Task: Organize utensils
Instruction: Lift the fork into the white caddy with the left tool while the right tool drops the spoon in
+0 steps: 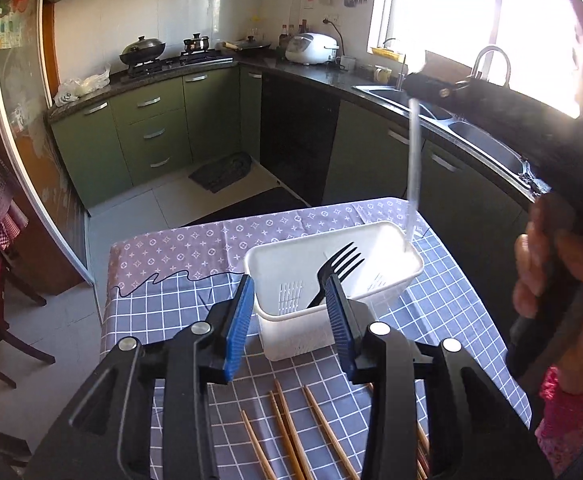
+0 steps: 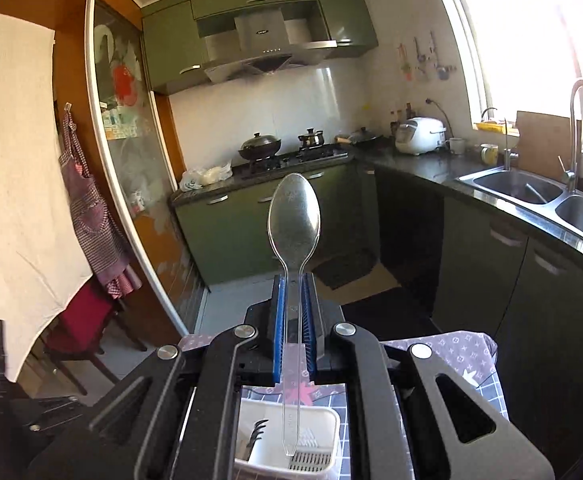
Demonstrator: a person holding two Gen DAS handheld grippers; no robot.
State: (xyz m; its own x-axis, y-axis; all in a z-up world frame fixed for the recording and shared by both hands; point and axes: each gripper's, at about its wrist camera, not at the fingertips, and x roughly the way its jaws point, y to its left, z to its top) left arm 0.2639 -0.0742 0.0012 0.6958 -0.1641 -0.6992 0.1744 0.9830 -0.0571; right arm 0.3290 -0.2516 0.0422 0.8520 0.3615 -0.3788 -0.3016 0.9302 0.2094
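clear spoon (image 2: 294, 216) clamped upright in right gripper (image 2: 294, 312), handle over basket (image 1: 379, 232); to be lowered straight beside fork (image 1: 337, 270). left gripper (image 1: 289, 320) spread, empty.

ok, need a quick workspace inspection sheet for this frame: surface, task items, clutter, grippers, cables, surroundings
Surface: table under checked and patterned cloths.
Job's things: white basket holding black fork; clear spoon upright, handle end over the basket; wooden chopsticks loose in front of the basket.
Clutter: nothing seen.
Grippers: left gripper open, empty, near the basket; right gripper shut on the spoon handle.
Cables: thin black wire across the cloth.
Surroundings: green cabinets, sink, stove.
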